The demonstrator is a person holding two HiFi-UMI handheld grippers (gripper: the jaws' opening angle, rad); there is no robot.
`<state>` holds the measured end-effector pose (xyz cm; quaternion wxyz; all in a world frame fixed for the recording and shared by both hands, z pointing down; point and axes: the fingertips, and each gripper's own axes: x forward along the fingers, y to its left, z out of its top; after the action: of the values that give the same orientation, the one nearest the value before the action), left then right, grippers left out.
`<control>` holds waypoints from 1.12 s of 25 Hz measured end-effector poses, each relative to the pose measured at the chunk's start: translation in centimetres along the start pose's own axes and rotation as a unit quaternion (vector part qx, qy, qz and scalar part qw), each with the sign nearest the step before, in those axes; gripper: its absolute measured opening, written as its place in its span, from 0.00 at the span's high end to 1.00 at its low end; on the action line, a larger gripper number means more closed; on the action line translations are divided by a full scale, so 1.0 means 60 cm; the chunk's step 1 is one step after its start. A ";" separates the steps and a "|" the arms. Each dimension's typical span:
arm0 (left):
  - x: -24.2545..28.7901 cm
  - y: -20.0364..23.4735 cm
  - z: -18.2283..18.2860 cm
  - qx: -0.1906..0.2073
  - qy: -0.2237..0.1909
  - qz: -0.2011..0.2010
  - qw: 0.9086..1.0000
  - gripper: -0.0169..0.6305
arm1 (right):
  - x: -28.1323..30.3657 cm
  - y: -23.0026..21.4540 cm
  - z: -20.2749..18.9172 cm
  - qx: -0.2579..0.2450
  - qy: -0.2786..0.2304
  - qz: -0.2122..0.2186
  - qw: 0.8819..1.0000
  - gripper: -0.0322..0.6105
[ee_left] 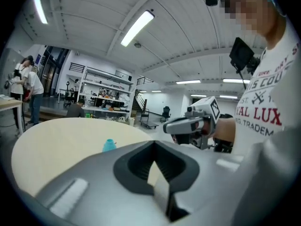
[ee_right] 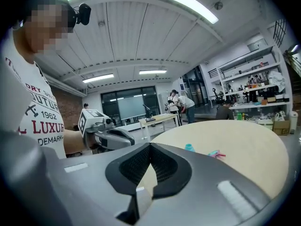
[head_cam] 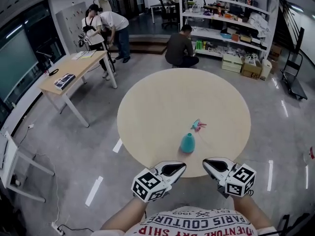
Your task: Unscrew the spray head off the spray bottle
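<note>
A teal spray bottle (head_cam: 187, 143) stands upright on the round table (head_cam: 147, 107), its neck bare. The spray head (head_cam: 198, 126), pink and teal, lies on the table just behind the bottle, apart from it. Both grippers hover at the table's near edge, in front of the bottle and clear of it. My left gripper (head_cam: 182, 165) is shut and holds nothing. My right gripper (head_cam: 206, 162) is also shut and empty, and its tip faces the left one's. The left gripper view shows the bottle (ee_left: 109, 145) far off and the right gripper (ee_left: 186, 125). The right gripper view shows the bottle (ee_right: 189, 147) and spray head (ee_right: 216, 153).
A wooden desk (head_cam: 74, 68) stands at the back left with two people beside it. Another person (head_cam: 181, 48) crouches before white shelves (head_cam: 226, 18) at the back, with cardboard boxes (head_cam: 251, 68) on the floor. A cart (head_cam: 294, 82) is at the far right.
</note>
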<state>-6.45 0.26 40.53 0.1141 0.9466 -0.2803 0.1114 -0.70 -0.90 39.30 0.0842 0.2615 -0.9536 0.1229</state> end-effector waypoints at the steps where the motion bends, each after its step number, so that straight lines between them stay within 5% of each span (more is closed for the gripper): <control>1: -0.008 -0.019 -0.008 -0.001 0.000 0.002 1.000 0.97 | -0.013 0.019 -0.010 0.001 0.000 0.003 1.000 0.95; 11: -0.120 -0.360 -0.130 -0.011 0.014 -0.016 1.000 0.97 | -0.245 0.297 -0.165 0.027 -0.006 -0.003 1.000 0.95; 16: -0.194 -0.504 -0.151 -0.021 0.006 -0.012 1.000 0.97 | -0.345 0.430 -0.191 0.024 -0.009 -0.002 1.000 0.95; 28: -0.292 -0.650 -0.143 0.006 -0.011 -0.015 1.000 0.97 | -0.421 0.572 -0.183 0.000 -0.018 0.005 1.000 0.95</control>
<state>-0.33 43.37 37.89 0.1073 0.9524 -0.2670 0.1006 4.01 42.83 37.59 0.0660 0.2593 -0.9562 0.1189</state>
